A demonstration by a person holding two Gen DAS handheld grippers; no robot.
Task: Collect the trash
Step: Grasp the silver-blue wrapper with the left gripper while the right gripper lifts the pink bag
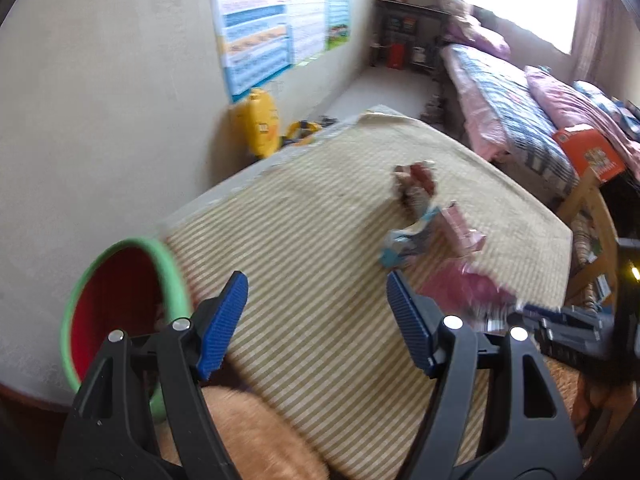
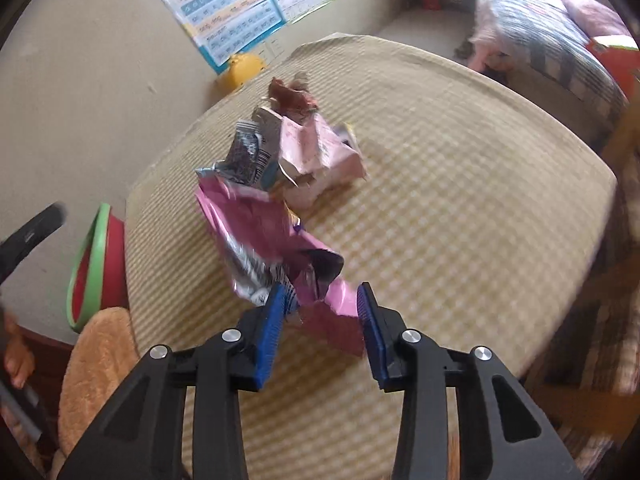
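Observation:
Several crumpled wrappers lie on a table under a beige striped cloth (image 2: 460, 180): a dark red one (image 2: 290, 94), a pale pink carton (image 2: 320, 148), a silver-blue one (image 2: 250, 152) and a bright pink wrapper (image 2: 260, 232). My right gripper (image 2: 322, 300) has both blue pads against the near end of the pink wrapper. My left gripper (image 1: 316, 292) hangs open over the cloth (image 1: 320, 208) with nothing between its fingers. To its left stands a red bin with a green rim (image 1: 120, 248). The pink wrapper (image 1: 464, 288) and the right gripper (image 1: 532, 316) show blurred at the right of that view.
The bin (image 2: 94, 256) sits by the table's left edge against a plain wall. An orange fuzzy cushion (image 2: 96, 360) lies below it. A yellow toy (image 1: 260, 120), wall posters (image 1: 264, 20), a bed with quilts (image 1: 520, 108), an orange box (image 1: 588, 152) and a wooden chair (image 1: 592, 216) surround the table.

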